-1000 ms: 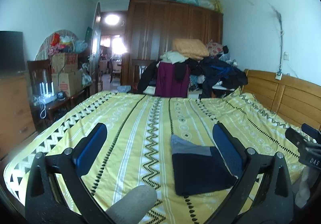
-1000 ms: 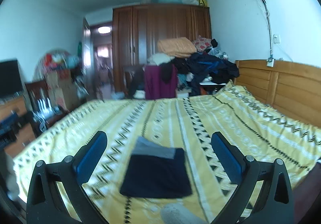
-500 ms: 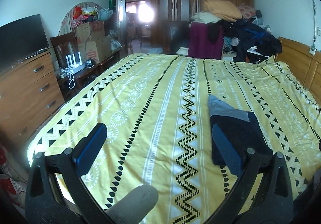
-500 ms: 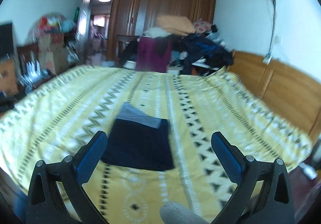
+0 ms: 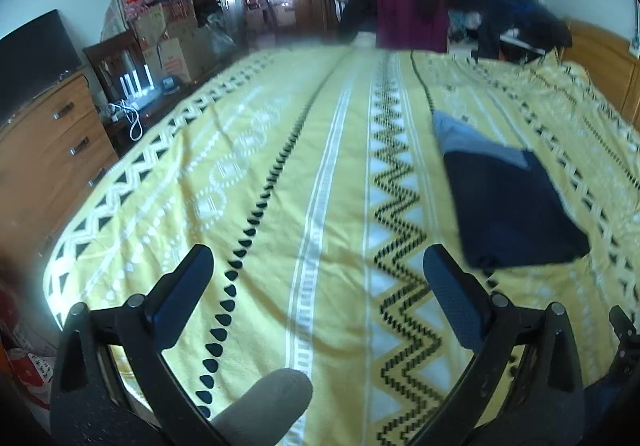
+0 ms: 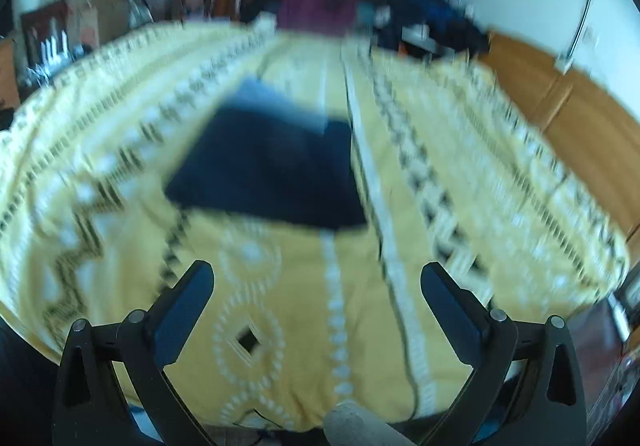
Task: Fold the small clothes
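Observation:
A folded dark navy garment with a grey-blue band at its far end lies flat on the yellow patterned bedspread. In the left wrist view it sits to the right of my left gripper, which is open and empty over the spread. The right wrist view is blurred: the same garment lies ahead and slightly left of my right gripper, also open and empty, above the bed's near edge.
A wooden dresser with a TV stands left of the bed. Boxes and clutter are behind it. A pile of clothes rises at the far end before a wardrobe. A wooden headboard runs along the right.
Both grippers have tilted down and come closer to the bedspread; the ceiling has left both views. The garment lies as before. The right wrist view has gone blurry from motion.

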